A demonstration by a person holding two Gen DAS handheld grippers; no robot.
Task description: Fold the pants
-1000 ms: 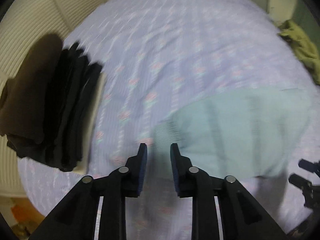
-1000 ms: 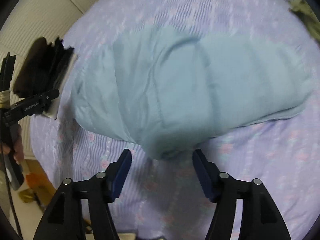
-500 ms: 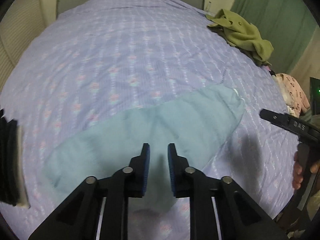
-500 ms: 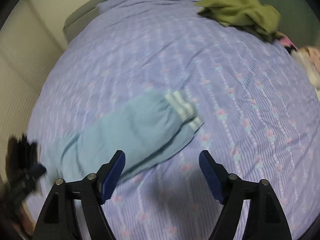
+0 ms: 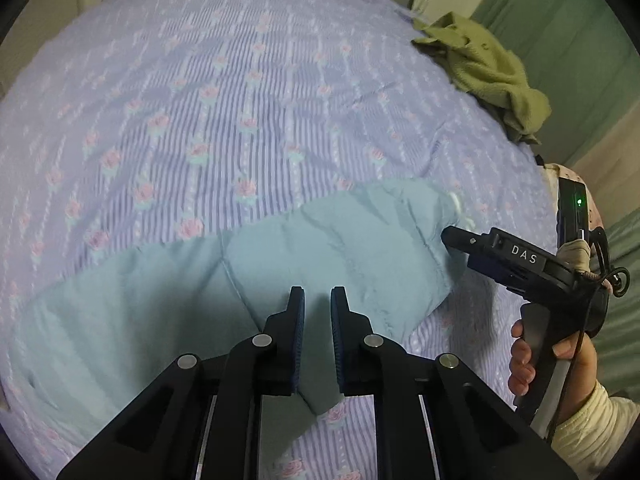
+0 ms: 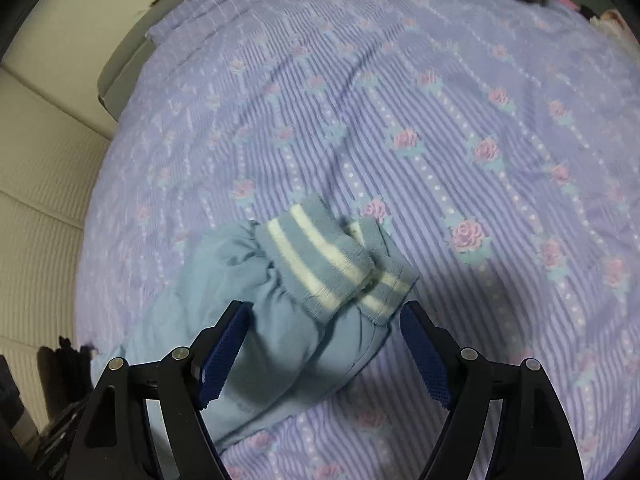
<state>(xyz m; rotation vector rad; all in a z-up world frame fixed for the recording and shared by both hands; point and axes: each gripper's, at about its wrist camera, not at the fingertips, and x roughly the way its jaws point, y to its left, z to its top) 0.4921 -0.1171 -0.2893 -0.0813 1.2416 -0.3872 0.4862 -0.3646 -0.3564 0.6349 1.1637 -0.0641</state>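
Light blue pants [image 5: 280, 264] lie folded lengthwise across the purple flowered bedspread [image 5: 224, 92]. Their striped rib cuffs [image 6: 320, 264] show in the right wrist view, stacked at the far end. My left gripper [image 5: 317, 300] hovers over the middle of the pants, jaws nearly closed with a narrow gap and nothing between them. My right gripper [image 6: 324, 316] is open wide, one finger on each side of the cuff end, just above it. It also shows in the left wrist view [image 5: 452, 236] at the pants' right end.
An olive green garment [image 5: 484, 68] lies crumpled at the bed's far right edge. A pink patterned cloth [image 5: 576, 184] sits by the right side. A dark stack of clothes [image 6: 68, 364] lies at the bed's left edge. A cream wall panel [image 6: 36, 200] borders the left.
Both grippers swung right along the pants, from the dark stack side toward the cuff end. The right gripper came down close over the cuffs. The left jaws stayed nearly closed.
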